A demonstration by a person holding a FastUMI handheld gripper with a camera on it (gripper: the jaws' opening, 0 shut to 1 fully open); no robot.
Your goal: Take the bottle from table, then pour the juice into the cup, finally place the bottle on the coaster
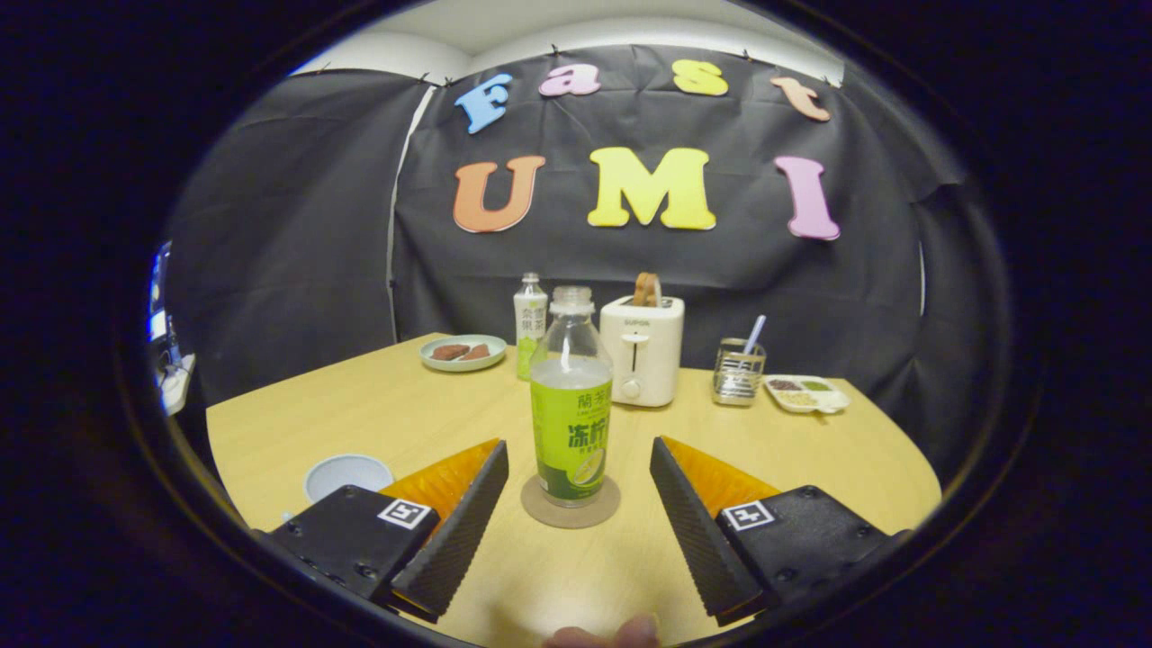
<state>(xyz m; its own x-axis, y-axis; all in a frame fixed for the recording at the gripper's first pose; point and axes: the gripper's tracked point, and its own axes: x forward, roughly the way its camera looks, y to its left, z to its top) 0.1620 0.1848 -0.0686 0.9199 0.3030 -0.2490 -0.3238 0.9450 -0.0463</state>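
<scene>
between spread gripper [576,513] fingers, green-labelled bottle [571,405]

second bottle [529,324] partly hidden behind the front bottle [571,405].

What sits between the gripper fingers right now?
In the gripper view, the bottle stands on the coaster between the open gripper fingers, touching neither.

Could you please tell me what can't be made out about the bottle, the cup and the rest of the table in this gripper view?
- Cup: partly behind a finger of the open gripper; its contents are hidden.
- Bottle on the coaster: whether a cap is on is unclear.
- Second bottle: lower part hidden by the near bottle.
- Divided dish: contents too small to identify.
- Toaster: the item in its slot is too small to name.
</scene>
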